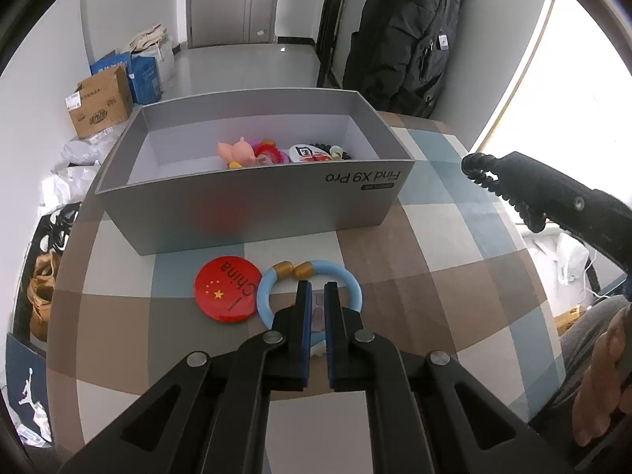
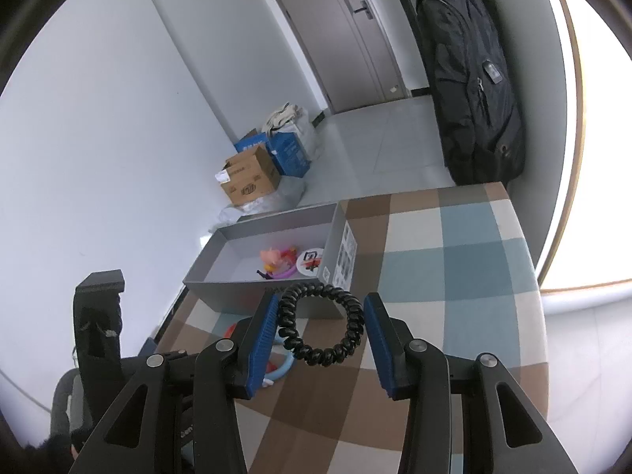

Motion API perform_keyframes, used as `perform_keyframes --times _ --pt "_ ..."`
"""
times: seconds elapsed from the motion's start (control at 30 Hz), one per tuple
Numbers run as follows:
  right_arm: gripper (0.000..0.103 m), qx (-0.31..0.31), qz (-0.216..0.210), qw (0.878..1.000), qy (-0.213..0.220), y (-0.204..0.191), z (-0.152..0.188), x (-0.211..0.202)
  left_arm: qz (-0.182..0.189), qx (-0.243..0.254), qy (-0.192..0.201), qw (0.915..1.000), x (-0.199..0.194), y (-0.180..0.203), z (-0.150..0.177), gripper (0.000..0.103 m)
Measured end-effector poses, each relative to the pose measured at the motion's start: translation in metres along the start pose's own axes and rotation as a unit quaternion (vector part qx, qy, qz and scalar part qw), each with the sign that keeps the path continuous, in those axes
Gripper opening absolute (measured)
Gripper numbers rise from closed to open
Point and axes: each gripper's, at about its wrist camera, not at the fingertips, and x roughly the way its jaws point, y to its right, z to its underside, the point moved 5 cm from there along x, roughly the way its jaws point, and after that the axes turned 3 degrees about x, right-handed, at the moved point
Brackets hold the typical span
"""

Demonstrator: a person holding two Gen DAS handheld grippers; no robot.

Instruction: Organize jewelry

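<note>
A grey open box [image 1: 252, 205] stands on the checked table and holds a pink pig toy [image 1: 236, 151], a red trinket, a round badge [image 1: 308, 154] and dark beads. In front of it lie a red round "China" badge [image 1: 228, 288] and a light blue ring bracelet [image 1: 308, 276] with gold beads. My left gripper [image 1: 318, 290] is nearly shut over the bracelet, with something small and clear between its fingers. My right gripper [image 2: 318, 308] holds a black spiral hair tie [image 2: 320, 326] stretched between its wide-apart fingers, above the table and right of the box [image 2: 276, 288].
The checked tablecloth [image 1: 454, 276] runs to a round edge. Beyond the table are cardboard boxes [image 1: 100, 100] and bags on the floor at left. A black backpack [image 1: 407, 39] hangs at the back right. A shoe rack [image 1: 43, 272] stands at far left.
</note>
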Motion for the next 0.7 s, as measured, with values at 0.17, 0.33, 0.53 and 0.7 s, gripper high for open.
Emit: perform_keyframes --times 0.17,0.33,0.53,0.7 --pt "0.043 -0.001 0.001 1.0 -0.002 -0.001 0.001 0.002 0.009 -0.009 0.004 0.9999 -0.002 0.001 -0.003 0.002" --pt "0.043 -0.001 0.002 1.0 -0.005 0.0 0.002 0.004 0.023 -0.022 0.01 0.9995 -0.006 0.0 -0.006 0.002" --pt "0.043 -0.004 0.004 1.0 -0.009 -0.001 0.004 0.006 0.025 -0.034 0.039 0.9983 -0.018 -0.003 -0.014 0.002" --pt "0.043 -0.008 0.006 1.0 -0.012 -0.003 0.005 0.009 0.016 -0.031 0.082 0.996 -0.033 -0.003 -0.023 0.002"
